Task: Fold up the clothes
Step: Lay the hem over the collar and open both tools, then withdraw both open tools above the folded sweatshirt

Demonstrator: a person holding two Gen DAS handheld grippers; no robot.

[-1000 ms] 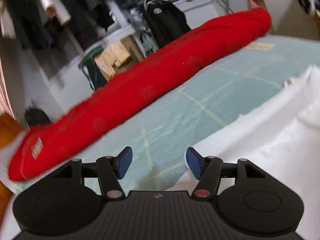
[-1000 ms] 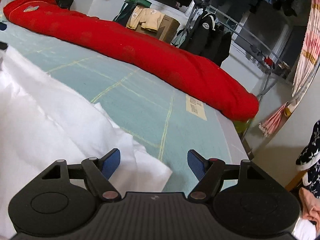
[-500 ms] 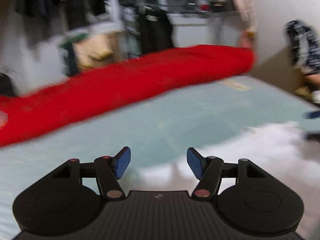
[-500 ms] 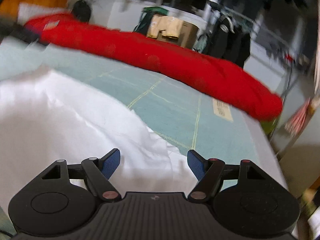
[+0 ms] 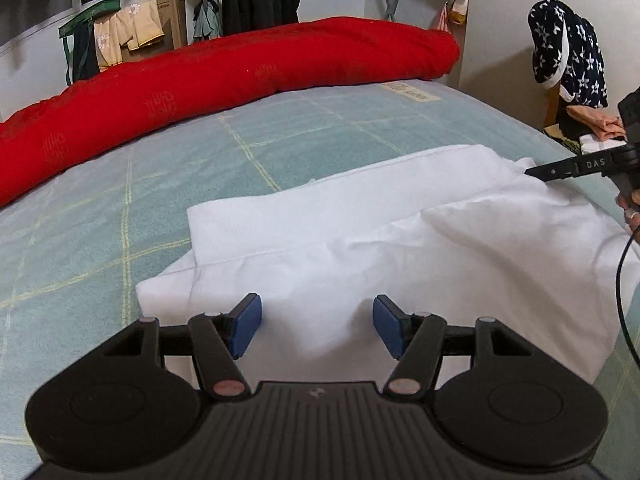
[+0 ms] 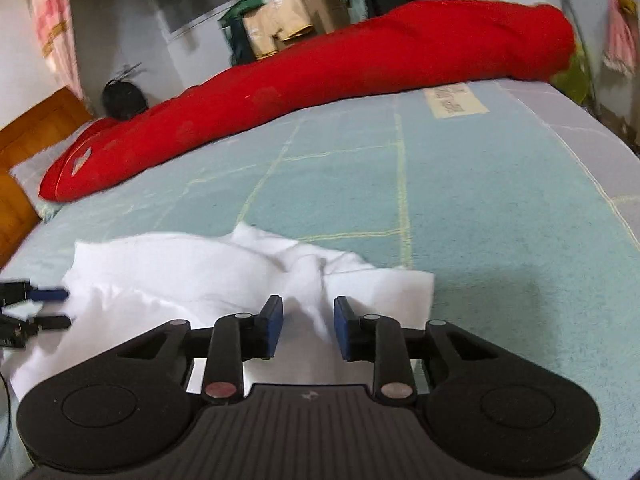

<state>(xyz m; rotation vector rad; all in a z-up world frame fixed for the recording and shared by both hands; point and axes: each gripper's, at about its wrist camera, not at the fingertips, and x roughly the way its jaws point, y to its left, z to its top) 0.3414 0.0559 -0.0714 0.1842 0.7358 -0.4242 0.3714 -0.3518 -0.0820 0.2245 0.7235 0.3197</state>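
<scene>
A: Where from the left gripper (image 5: 316,328)?

B: Dead ahead at 12 o'clock: the white crumpled cotton garment (image 5: 360,248), spread on the pale green quilted bed (image 5: 80,208). Near hem right under the two blue pads. Opened wide, gripping nothing.

A: Long axis?

B: Runs from 8 o'clock to 2 o'clock in the left wrist view, with a folded band along the far edge. Ends at 2 o'clock under the right gripper (image 6: 308,328), which rests a fingertip on that far corner.

A: And from the right wrist?

B: Sprawls from 12 round to 9 o'clock. Stands up in a soft ridge right between the pads. Narrowed to about half spread, not closed. Contact with the ridge impossible to tell.

A: Nearer for the next fold?

B: Probably the right, judging by that ridge already inside the jaws. Needs only to close and pinch. Left likely to take the near hem at 12 o'clock, then carry it toward 2 o'clock along the axis.

A: Anything in the way?

B: Only the long red rolled blanket (image 5: 240,76) at 12 o'clock, along the far side of the bed and well apart from the garment. Limp cloth, so likely to sag and slip unless pinched deep.
</scene>
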